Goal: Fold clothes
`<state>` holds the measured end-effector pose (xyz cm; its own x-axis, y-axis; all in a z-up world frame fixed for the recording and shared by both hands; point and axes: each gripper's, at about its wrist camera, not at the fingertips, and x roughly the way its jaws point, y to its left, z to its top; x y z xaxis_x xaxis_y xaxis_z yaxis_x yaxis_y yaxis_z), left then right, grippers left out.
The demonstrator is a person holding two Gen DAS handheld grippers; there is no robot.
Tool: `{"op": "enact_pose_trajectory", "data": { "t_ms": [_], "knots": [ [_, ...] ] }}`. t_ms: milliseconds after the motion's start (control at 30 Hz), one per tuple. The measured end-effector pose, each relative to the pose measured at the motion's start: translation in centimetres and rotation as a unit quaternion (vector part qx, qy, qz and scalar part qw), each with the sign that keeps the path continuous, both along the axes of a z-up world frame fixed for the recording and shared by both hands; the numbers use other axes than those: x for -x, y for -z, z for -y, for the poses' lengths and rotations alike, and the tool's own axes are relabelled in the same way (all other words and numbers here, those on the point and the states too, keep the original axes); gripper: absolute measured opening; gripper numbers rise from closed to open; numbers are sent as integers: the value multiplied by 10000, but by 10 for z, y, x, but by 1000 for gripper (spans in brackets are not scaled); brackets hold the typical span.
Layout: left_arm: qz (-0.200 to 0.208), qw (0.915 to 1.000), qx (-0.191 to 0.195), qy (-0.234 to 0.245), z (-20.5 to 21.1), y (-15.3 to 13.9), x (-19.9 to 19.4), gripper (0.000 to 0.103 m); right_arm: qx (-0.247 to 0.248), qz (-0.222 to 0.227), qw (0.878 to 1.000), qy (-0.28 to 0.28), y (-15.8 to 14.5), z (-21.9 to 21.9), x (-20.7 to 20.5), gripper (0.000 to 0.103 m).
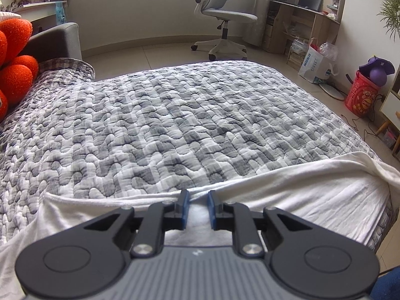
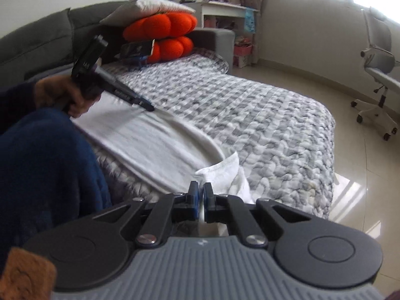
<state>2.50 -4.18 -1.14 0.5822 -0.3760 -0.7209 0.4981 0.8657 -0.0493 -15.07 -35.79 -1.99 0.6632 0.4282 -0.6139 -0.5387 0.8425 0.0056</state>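
The quilted bed (image 1: 175,115) carries the white garment (image 1: 287,190) along its near edge. My right claw (image 2: 201,201) pinches a corner; the left claw (image 1: 197,208) gapes — cloth may slip, folding crookedly.

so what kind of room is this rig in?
Likely a home bedroom or study: a quilted grey-checked cover over a bed or sofa bed, a swivel office chair, a cluttered desk. A white garment lies on the cover.
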Motion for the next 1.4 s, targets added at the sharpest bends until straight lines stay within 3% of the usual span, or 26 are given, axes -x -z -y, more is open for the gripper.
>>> {"op": "enact_pose_trajectory", "data": {
  "t_ms": [100, 300, 400, 733, 767, 833, 900, 1000, 1267, 1333, 1400],
  "knots": [
    [26, 10000, -14, 19, 1, 1, 0, 17, 300, -144, 9993, -186, 9, -9, 1, 3],
    [60, 10000, -10, 53, 0, 1, 1, 17, 335, -216, 9992, 10, 12, -4, -7, 4],
    [75, 10000, -8, 64, 0, 2, 1, 17, 140, -188, 9991, 347, 6, 3, -14, 19],
    [134, 9999, -3, 80, -2, 1, 3, 17, 238, -670, 9964, 455, 12, -1, -57, 19],
    [149, 9999, -5, 86, -2, 1, 4, 17, 295, -784, 9955, 446, 14, -1, -65, 19],
    [183, 9998, 4, 86, -4, -1, 6, 17, 394, -974, 9939, 347, 18, -1, -76, 6],
    [263, 9995, 68, 139, -8, -6, 11, 17, 457, -986, 9938, 224, 12, 1, -81, 4],
    [302, 9991, 170, 254, -14, -9, 16, 17, 377, -994, 9935, 405, 0, 15, -95, 4],
    [189, 9975, 257, 634, -19, -4, 21, 17, 702, -1324, 9878, 423, 21, 26, -132, 2],
    [164, 9970, 245, 717, -18, -2, 22, 17, 535, -1463, 9859, 608, 20, 36, -142, 1],
    [149, 9965, 237, 787, -18, -1, 23, 18, 741, -1436, 9842, 731, 17, 39, -148, 2]
  ]
}}
